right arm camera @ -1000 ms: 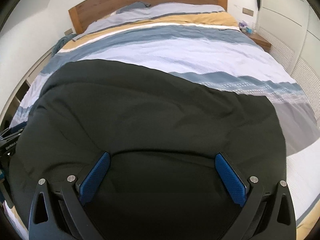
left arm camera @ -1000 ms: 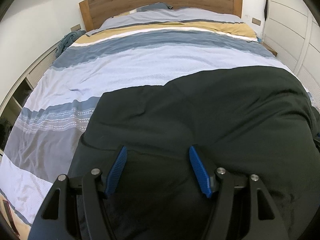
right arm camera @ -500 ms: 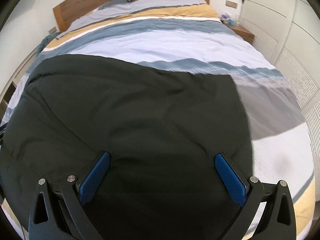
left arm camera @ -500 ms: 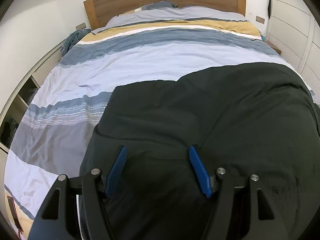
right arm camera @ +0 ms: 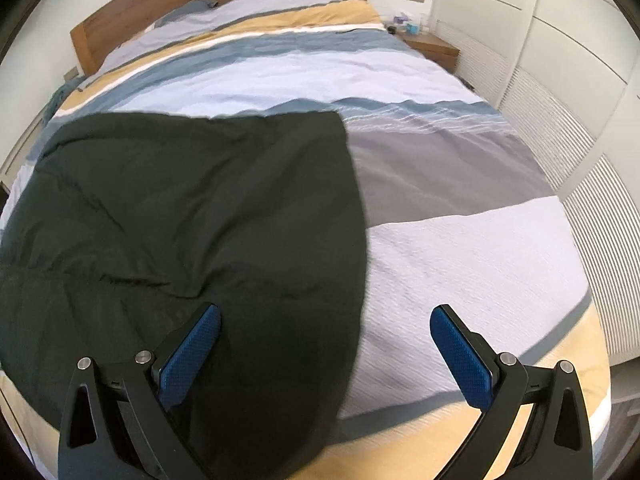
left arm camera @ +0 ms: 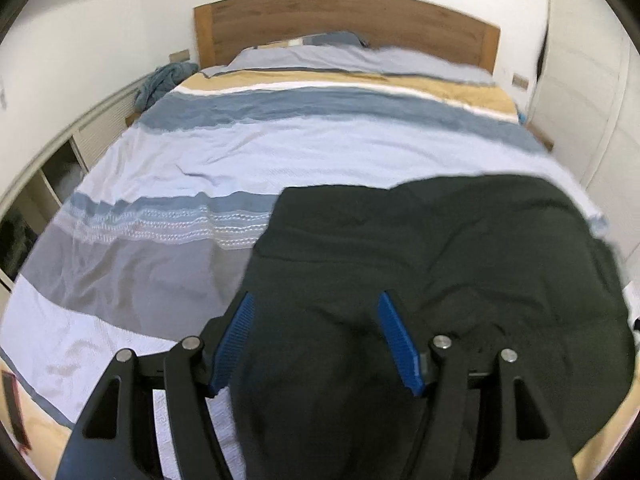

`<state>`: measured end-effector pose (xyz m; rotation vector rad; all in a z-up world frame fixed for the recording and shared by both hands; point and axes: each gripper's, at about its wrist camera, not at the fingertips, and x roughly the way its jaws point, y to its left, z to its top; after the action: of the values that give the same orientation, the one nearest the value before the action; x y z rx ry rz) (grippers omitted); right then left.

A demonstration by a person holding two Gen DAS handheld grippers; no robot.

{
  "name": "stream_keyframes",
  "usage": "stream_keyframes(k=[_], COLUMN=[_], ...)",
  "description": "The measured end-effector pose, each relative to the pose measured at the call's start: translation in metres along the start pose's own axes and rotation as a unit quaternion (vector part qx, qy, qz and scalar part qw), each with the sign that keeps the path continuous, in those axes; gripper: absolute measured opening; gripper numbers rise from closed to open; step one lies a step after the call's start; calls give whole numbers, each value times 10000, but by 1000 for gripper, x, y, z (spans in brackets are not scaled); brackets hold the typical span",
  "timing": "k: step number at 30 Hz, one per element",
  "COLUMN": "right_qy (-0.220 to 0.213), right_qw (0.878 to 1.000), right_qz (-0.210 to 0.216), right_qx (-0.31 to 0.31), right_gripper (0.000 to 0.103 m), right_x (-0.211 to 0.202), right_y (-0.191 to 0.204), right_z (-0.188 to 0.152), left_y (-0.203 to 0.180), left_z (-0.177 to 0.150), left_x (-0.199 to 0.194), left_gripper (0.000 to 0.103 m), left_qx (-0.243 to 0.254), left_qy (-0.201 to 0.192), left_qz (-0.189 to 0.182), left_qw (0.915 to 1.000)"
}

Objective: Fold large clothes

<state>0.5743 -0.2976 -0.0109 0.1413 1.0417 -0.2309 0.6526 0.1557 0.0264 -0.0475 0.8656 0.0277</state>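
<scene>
A large dark garment (left arm camera: 460,260) lies spread over the near end of the bed, somewhat rumpled. In the left wrist view my left gripper (left arm camera: 316,298) hovers open above the garment's left part, close to its left edge, with its blue pads (left arm camera: 236,340) apart and pinching nothing. In the right wrist view the same garment (right arm camera: 180,208) fills the left half. My right gripper (right arm camera: 325,310) stands wide open astride the garment's right edge: one pad is over the dark cloth, the other over the striped duvet (right arm camera: 460,260).
The striped duvet (left arm camera: 280,152) covers the bed up to a wooden headboard (left arm camera: 340,20). A blue cloth (left arm camera: 164,84) lies at the bed's far left, beside low shelving (left arm camera: 60,168). A bedside table (right arm camera: 430,46) with small items and white wardrobe doors (right arm camera: 560,80) stand on the right.
The left gripper has moved left toward the garment's left edge and the right gripper has moved right to its right edge. Both stay open. The garment lies as before.
</scene>
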Motion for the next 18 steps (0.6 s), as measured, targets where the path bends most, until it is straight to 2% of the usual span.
stream_keyframes(k=[4,5,7,11,13,15,18], right_qy=[-97,-89,8,485,712,904,1153], right_qw=[9991,9982,9957,9803,9704,9596,9464], right_qz=[303,443,748,1645,2000,2327,2686], right_qx=[293,382,547,982,1152,1297,1374], right_gripper=[102,103,102,103,103,103,103], right_x=[-12,-12,-8,18,34,52,79], right_y=[-17,-20,-25,-30,-29,-27,-22], right_z=[0,0,-1,-6,-10,-12,-13], left_y=[29,35,52,76,86,91,92], left_z=[-3,-5,-12,-25,-33,-39,-43], left_x=[3,4,7,18,29,44,68], left_gripper=[63,63,63,63,63,63,63], left_qx=[15,-60,-484,-1260,-1603,-1789,-1872], left_qy=[570,690,934,1098,1165,1289,1439], left_qz=[-213,-330,-797,-1784,-2362,-2707,-3107], left_qw=[9981,9971,9913,9697,9513,9371,9207])
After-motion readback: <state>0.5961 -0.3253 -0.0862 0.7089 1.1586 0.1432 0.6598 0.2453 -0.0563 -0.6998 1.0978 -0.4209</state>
